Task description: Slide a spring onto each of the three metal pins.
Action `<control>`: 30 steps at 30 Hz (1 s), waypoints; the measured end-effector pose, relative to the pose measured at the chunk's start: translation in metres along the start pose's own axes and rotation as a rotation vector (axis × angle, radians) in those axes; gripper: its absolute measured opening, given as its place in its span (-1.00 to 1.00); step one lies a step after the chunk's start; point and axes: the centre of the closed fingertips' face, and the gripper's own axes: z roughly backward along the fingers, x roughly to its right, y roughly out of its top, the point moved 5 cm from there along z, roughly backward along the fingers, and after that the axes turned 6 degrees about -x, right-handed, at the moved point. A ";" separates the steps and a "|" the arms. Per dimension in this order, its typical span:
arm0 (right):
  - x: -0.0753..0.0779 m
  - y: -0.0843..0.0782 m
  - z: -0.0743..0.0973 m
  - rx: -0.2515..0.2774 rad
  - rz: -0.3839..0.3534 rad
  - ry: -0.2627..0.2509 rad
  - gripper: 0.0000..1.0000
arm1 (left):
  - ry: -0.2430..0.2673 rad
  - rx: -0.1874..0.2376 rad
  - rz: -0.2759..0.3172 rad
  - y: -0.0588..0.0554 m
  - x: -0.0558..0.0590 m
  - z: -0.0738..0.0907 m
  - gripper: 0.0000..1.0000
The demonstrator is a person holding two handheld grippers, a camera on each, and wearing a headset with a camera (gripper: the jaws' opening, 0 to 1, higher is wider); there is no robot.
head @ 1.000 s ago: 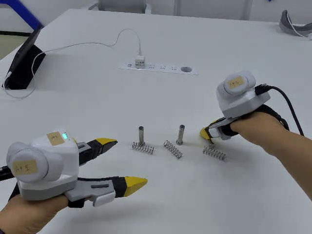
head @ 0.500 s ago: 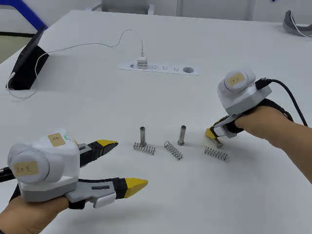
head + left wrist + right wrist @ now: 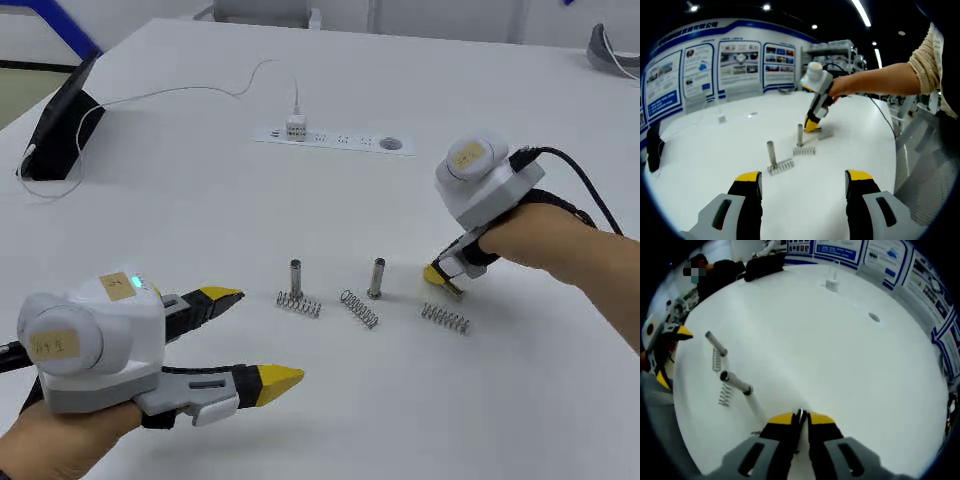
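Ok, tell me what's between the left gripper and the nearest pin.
A spring lies flat at the foot of that pin, toward the left gripper; otherwise bare table. The left gripper view shows it.

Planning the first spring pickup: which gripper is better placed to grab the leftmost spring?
Left. The left gripper is open, empty and points toward the leftmost spring beside its upright pin. The right gripper is shut, apparently on a third pin, and sits farther from that spring.
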 end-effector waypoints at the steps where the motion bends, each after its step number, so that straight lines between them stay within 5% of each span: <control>1: 0.000 0.000 0.000 -0.010 -0.008 0.005 -0.77 | -0.001 0.001 0.002 0.000 0.000 0.000 0.37; 18: 0.002 0.003 -0.004 -0.095 -0.038 0.018 -0.79 | -0.017 -0.001 0.010 -0.003 -0.002 -0.006 0.35; 30: 0.003 -0.004 -0.001 -0.030 -0.078 -0.003 -0.83 | -0.010 0.008 0.005 -0.001 -0.003 -0.001 0.34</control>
